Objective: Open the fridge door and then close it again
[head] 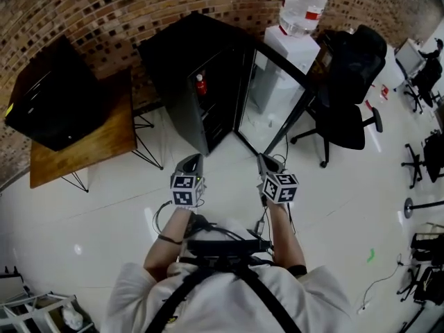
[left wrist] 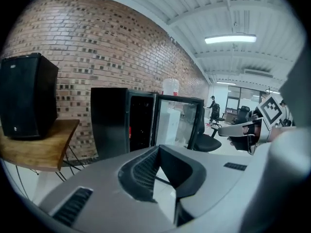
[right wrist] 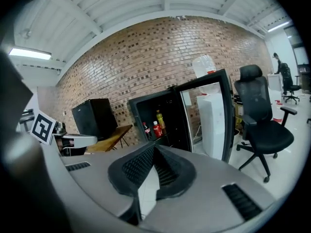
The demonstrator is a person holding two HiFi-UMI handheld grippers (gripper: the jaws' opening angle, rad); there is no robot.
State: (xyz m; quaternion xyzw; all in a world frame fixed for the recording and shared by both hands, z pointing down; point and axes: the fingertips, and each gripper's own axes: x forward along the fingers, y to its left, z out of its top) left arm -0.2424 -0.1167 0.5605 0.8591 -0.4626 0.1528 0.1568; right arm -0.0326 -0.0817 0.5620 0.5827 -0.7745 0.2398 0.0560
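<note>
The black fridge stands against the brick wall with its glass door swung open to the right. Bottles show on a shelf inside. Both grippers are held in mid-air over the floor, a short way in front of the fridge and touching nothing. My left gripper is shut and empty; its closed jaws point at the fridge. My right gripper is shut and empty too, facing the open door with jaws together.
A wooden table with a big black box stands left of the fridge. A water dispenser and a black office chair are to its right. More chairs stand at the far right.
</note>
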